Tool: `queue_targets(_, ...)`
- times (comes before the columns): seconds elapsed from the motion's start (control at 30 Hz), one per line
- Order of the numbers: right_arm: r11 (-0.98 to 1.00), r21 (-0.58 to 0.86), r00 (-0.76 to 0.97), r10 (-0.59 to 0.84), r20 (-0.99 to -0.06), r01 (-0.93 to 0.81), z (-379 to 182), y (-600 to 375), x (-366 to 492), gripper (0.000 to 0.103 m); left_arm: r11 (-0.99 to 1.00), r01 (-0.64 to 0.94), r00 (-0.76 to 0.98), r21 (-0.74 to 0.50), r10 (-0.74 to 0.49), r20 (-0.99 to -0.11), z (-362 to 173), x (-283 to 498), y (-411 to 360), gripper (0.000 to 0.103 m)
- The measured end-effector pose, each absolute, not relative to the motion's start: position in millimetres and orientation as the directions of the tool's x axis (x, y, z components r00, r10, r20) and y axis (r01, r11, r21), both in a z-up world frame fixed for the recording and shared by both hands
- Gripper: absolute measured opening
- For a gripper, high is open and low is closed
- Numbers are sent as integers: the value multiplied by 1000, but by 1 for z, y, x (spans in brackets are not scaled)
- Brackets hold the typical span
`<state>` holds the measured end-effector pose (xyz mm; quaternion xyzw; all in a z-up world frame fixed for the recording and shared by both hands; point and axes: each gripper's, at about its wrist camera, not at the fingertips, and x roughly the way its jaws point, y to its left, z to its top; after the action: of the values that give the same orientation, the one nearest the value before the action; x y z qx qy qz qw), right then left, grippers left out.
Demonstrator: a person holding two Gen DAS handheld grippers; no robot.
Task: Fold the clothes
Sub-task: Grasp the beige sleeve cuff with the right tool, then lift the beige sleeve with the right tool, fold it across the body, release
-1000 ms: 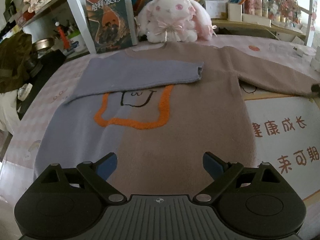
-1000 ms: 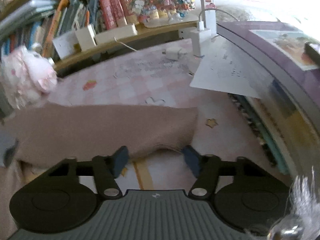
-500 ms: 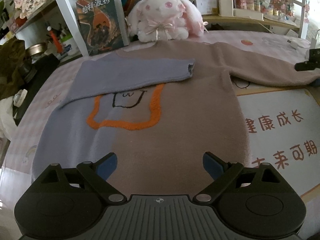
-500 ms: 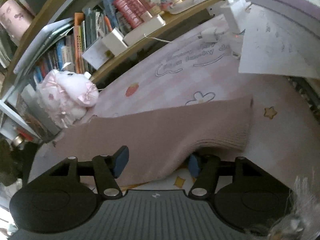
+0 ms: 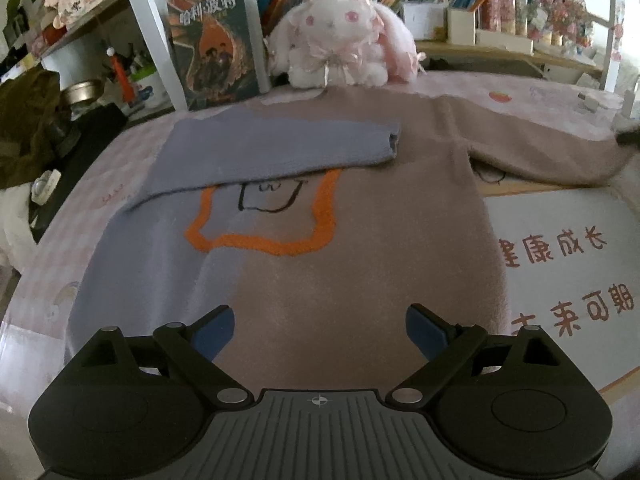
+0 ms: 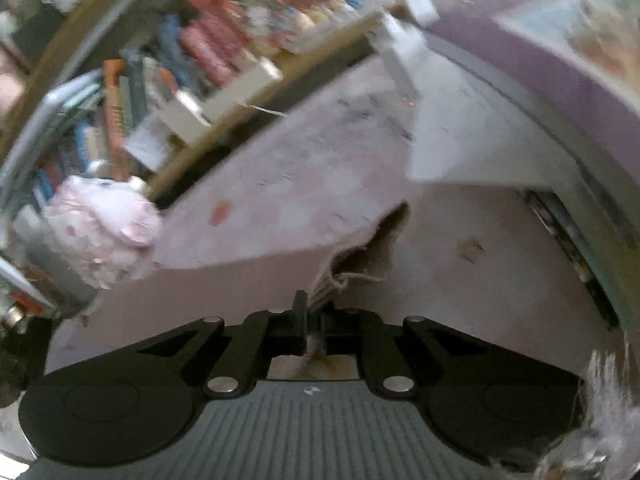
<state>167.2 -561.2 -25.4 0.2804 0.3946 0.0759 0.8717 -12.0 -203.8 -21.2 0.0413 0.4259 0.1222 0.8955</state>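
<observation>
1. The sweater (image 5: 320, 240), half blue and half tan, is lying flat on the pink checked table cover (image 5: 132, 140), its blue sleeve (image 5: 272, 152) lying folded across the chest.
2. The left gripper (image 5: 320, 330) is hovering over the sweater's hem with its jaws spread wide, holding nothing.
3. The right gripper (image 6: 314, 320) is pinching the cuff of the tan sleeve (image 6: 240, 280) between jaws pressed together; this view is blurring.
4. A plush rabbit (image 5: 340, 40) and a book (image 5: 216, 48) are standing just behind the collar.
</observation>
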Motion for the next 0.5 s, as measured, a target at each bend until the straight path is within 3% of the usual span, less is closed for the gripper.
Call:
queue_targets(0.27,797,593,698,488,-524,-113,43,-491,186,5,979,-144,679,147,206,-705,-14,-26,-165,95)
queue_targets(0.5,806,539,682,539,-495,-246,90,-370,192,5,992,-40,764,120,108,-636,1,-43,-101,95)
